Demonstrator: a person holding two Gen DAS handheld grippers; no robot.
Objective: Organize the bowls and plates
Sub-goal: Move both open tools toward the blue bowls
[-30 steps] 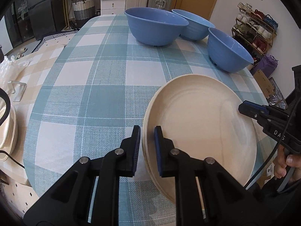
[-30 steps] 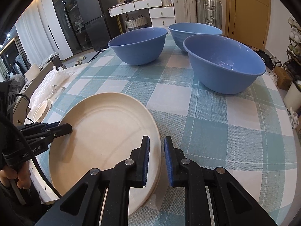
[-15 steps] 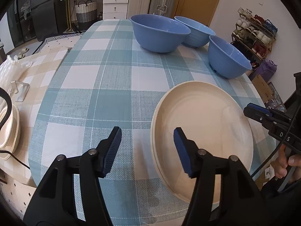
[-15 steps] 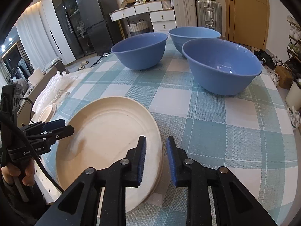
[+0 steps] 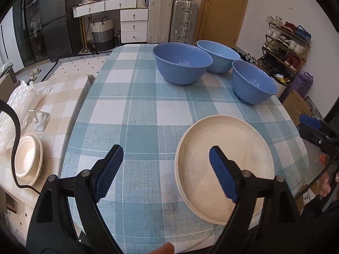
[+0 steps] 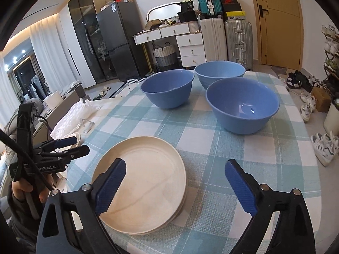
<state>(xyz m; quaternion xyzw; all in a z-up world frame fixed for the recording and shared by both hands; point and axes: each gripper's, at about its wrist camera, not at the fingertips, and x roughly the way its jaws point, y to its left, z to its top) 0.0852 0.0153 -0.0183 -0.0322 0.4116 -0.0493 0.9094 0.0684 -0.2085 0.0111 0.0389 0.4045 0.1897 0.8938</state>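
Both jaws have just been opening: the left hand-held gripper (image 5: 163,169) and right hand-held gripper (image 6: 175,182) stand spread, nothing between them. Below, the plates (image 6: 146,175) sit stacked at the counter (image 6: 243,160) edge; stiff, light, probably slick, best pinched at the rim. Three bowls (image 6: 241,103) stand beyond.

Home, fridge (image 6: 118,40), suitcases (image 6: 237,42), shoe rack (image 5: 286,42)

Two suitcases (image 5: 172,19) stand by a yellow door (image 6: 277,21). A woven basket (image 5: 102,32) sits under white drawers (image 5: 134,24), and shoes (image 5: 286,40) fill a rack
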